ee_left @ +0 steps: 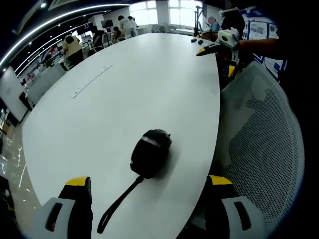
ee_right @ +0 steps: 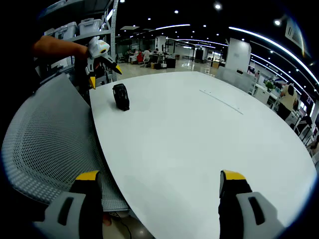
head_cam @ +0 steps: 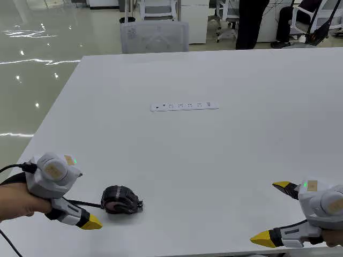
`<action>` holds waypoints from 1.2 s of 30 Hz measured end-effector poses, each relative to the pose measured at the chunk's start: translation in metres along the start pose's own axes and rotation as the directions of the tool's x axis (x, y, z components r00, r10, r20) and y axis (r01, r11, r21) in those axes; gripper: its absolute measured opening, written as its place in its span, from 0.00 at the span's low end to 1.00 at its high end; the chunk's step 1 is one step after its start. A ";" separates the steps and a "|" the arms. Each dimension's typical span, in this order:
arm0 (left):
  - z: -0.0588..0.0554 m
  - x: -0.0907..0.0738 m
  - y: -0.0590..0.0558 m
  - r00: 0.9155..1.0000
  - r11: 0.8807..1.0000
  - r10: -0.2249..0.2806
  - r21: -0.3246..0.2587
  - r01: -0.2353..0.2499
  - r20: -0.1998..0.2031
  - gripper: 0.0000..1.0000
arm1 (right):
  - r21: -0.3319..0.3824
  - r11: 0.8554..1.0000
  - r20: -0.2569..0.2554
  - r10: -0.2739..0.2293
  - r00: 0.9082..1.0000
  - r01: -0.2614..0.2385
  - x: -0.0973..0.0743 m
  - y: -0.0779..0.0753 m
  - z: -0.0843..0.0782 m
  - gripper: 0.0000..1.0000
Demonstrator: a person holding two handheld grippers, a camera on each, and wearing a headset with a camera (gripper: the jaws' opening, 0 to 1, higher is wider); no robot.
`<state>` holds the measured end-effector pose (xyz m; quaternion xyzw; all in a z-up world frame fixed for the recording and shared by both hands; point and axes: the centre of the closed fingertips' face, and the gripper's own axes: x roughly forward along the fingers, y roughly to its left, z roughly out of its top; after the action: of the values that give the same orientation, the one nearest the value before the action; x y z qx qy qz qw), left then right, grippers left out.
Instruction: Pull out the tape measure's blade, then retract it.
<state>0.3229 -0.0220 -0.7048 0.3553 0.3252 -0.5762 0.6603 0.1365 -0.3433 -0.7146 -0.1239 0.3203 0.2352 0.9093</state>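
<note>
Tape measure (ee_left: 151,152) lies on bench (head_cam: 214,150) near its front edge, untouched, ahead of left gripper (ee_left: 148,180), jaws wide, empty. Right gripper (head_cam: 272,211) wide, empty, well apart. Risk: closing off-centre pinches the strap (ee_left: 118,202), case skids.

This is a large open-plan office. A wide white counter (head_cam: 214,160) with a power strip (head_cam: 184,106) lying near its middle stands on a glossy pale floor (head_cam: 37,64). A grey chair back (head_cam: 154,36) sits at the counter's far edge, and a mesh office chair (ee_left: 259,129) at its near edge. Long ceiling light strips (ee_right: 259,37) run overhead. People (ee_left: 72,46) work at desks beyond, and shelves hold plastic storage bins (ee_right: 92,23).
</note>
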 end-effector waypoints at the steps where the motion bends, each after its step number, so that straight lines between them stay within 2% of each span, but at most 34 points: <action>1: 0.003 0.002 0.000 1.000 1.000 -0.010 0.017 0.010 -0.009 0.91 | -0.006 1.000 0.005 0.007 1.000 -0.007 0.002 -0.001 0.004 1.00; 6: 0.008 0.010 -0.001 0.998 0.993 -0.043 0.108 0.049 -0.054 0.91 | -0.031 0.999 0.022 0.021 1.000 -0.021 0.008 -0.004 0.021 1.00; 8: 0.011 0.013 -0.002 0.997 0.991 -0.052 0.118 0.059 -0.062 0.90 | -0.039 0.999 0.029 0.026 0.999 -0.025 0.011 -0.004 0.027 1.00; 11: 0.016 0.016 -0.004 0.996 0.982 -0.056 0.174 0.067 -0.068 0.86 | -0.053 0.998 0.029 0.040 0.999 -0.038 0.018 -0.001 0.033 1.00; 13: 0.018 0.021 -0.003 0.994 0.979 -0.082 0.179 0.093 -0.068 0.81 | -0.045 0.997 0.036 0.068 0.997 -0.066 0.024 0.005 0.039 1.00; 15: 0.021 0.026 -0.007 0.991 0.980 -0.107 0.160 0.118 -0.076 0.74 | -0.041 0.995 0.034 0.087 0.996 -0.086 0.030 0.009 0.043 0.99; 16: 0.021 0.032 -0.011 0.987 0.977 -0.124 0.163 0.140 -0.103 0.69 | -0.045 0.995 0.032 0.091 0.995 -0.089 0.036 0.010 0.044 0.99; 17: 0.023 0.037 -0.011 0.987 0.973 -0.120 0.185 0.139 -0.108 0.66 | -0.045 0.995 0.032 0.095 0.995 -0.093 0.040 0.010 0.045 0.98; 18: 0.026 0.044 -0.008 0.988 0.963 -0.095 0.241 0.122 -0.119 0.64 | -0.047 0.994 0.032 0.104 0.994 -0.102 0.046 0.013 0.046 0.98; 20: 0.021 0.052 -0.008 0.982 0.954 -0.086 0.269 0.130 -0.168 0.63 | -0.064 0.990 0.045 0.130 0.990 -0.127 0.054 0.019 0.052 0.98; 24: 0.024 0.057 -0.012 0.980 0.939 -0.109 0.305 0.157 -0.168 0.61 | -0.101 0.982 0.047 0.166 0.985 -0.161 0.067 0.028 0.062 0.97; 25: 0.026 0.059 -0.012 0.982 0.934 -0.107 0.323 0.152 -0.153 0.60 | -0.109 0.980 0.042 0.173 0.984 -0.168 0.072 0.029 0.064 0.96; 27: 0.023 0.064 -0.012 0.980 0.927 -0.116 0.337 0.166 -0.162 0.59 | -0.122 0.977 0.038 0.183 0.982 -0.177 0.079 0.031 0.068 0.97; 28: 0.017 0.065 -0.015 0.972 0.916 -0.127 0.353 0.191 -0.199 0.59 | -0.134 0.974 0.033 0.191 0.981 -0.185 0.084 0.033 0.071 0.97; 29: 0.014 0.066 -0.015 0.969 0.905 -0.129 0.374 0.202 -0.211 0.59 | -0.142 0.970 0.023 0.200 0.980 -0.195 0.089 0.034 0.071 0.96; 30: 0.013 0.069 -0.014 0.970 0.896 -0.122 0.398 0.198 -0.208 0.59 | -0.155 0.965 0.011 0.214 0.977 -0.210 0.093 0.037 0.074 0.96; 33: 0.012 0.072 -0.011 0.970 0.894 -0.109 0.405 0.192 -0.218 0.56 | -0.168 0.958 -0.001 0.237 0.972 -0.234 0.101 0.045 0.079 0.93; 35: 0.015 0.075 -0.009 0.972 0.890 -0.105 0.417 0.185 -0.209 0.54 | -0.171 0.955 -0.003 0.246 0.969 -0.243 0.105 0.049 0.082 0.93; 36: 0.018 0.076 -0.008 0.974 0.894 -0.103 0.411 0.179 -0.201 0.54 | -0.174 0.951 -0.010 0.259 0.966 -0.257 0.107 0.053 0.082 0.92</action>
<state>0.3248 -0.0779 -0.7597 0.5154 0.2727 -0.6466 0.4918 0.2259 -0.2293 -0.7242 -0.1581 0.3059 0.3797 0.8586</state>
